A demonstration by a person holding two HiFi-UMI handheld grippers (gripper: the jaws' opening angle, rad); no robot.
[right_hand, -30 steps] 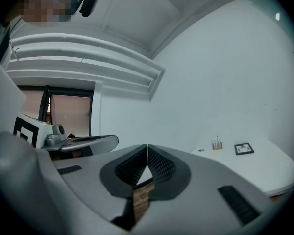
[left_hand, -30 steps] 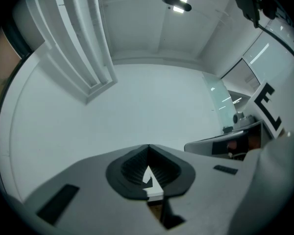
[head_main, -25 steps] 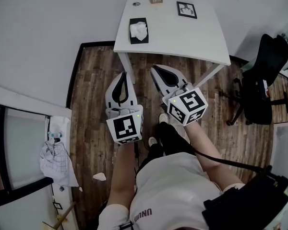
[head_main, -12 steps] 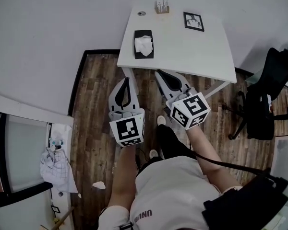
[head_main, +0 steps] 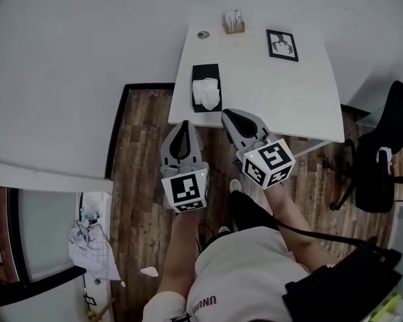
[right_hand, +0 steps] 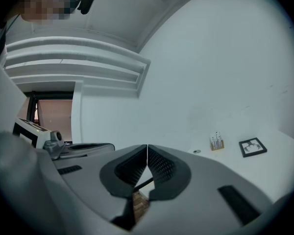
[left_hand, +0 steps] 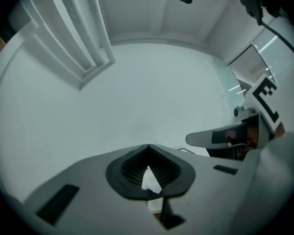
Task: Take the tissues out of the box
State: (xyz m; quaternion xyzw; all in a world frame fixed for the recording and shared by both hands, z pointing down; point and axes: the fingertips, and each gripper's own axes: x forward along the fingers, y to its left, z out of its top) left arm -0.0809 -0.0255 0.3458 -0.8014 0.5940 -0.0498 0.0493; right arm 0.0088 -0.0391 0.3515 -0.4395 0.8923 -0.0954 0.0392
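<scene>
- Left gripper [head_main: 183,126], right gripper [head_main: 228,114]: pale grey moulded shells, tapered to a point, lined with black ribbed pads [right_hand: 159,168].
- Left cube [head_main: 185,188], right cube [head_main: 269,163]: white, printed with black square markers.
- Clothing worn: white T-shirt [head_main: 245,274] lettered dark at the hem, dark trousers [head_main: 245,210], white shoes [head_main: 236,185].
- Black cable [head_main: 322,229], attached to a black pack [head_main: 342,280].

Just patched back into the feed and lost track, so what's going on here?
A person stands at the white table with tongs in each hand. The left tongs and the right tongs are both shut and empty, held by the table's near edge. The black tissue box sits at the near left corner, a white tissue poking out; neither tongs touch it.
</scene>
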